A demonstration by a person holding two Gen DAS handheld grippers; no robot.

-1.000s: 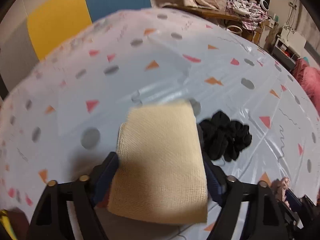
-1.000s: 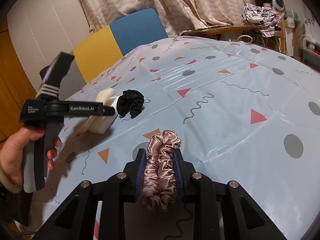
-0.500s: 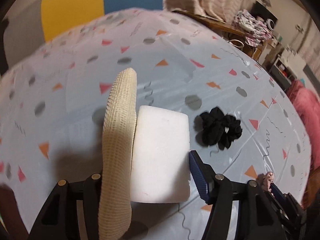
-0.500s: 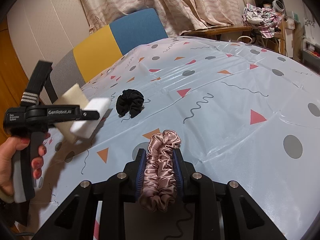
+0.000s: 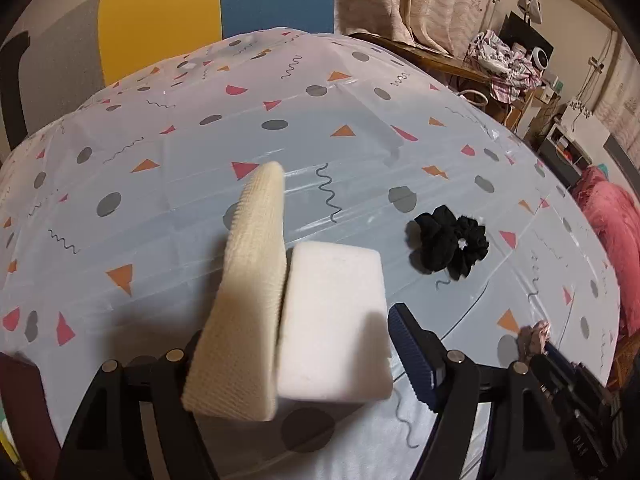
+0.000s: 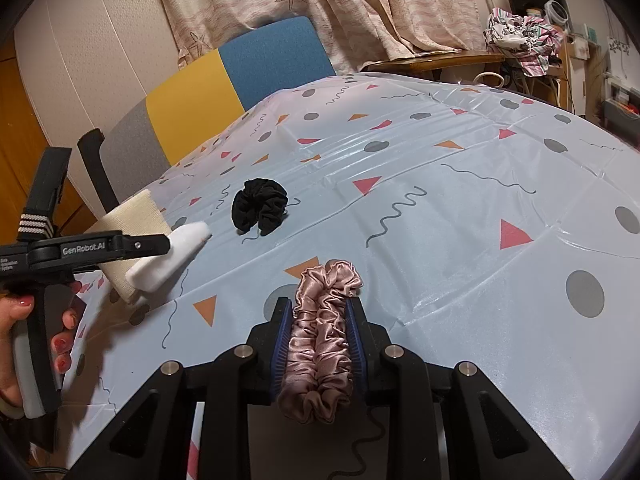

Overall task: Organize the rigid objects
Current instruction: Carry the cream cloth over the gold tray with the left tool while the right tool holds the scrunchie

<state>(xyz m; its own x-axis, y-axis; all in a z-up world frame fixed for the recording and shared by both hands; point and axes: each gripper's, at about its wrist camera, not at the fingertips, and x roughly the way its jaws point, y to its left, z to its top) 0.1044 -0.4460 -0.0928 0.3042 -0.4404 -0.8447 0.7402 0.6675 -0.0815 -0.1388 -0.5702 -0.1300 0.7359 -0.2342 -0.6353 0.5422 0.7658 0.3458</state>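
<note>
Risk: sponge (image 5: pixel 292 320) may slip, being wedged loosely in wide-set left tongs (image 5: pixel 304 344) | right tongs (image 6: pixel 318 344) clamped on pink scrunchie (image 6: pixel 320 340); black scrunchie (image 6: pixel 260 210) may be struck on counter (image 6: pixel 440 200)

Patterned tablecloth (image 6: pixel 460 208) spread before me, colour-block chair (image 6: pixel 240 80) at my eleven o'clock, starfish curtains (image 6: pixel 360 4) at twelve, wooden desk (image 6: pixel 436 62) with crumpled clothes (image 6: pixel 520 36) at one o'clock

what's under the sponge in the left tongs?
Only patterned tablecloth shows beneath the sponge, held above it in the left tongs. The patch directly under the sponge is covered.
</note>
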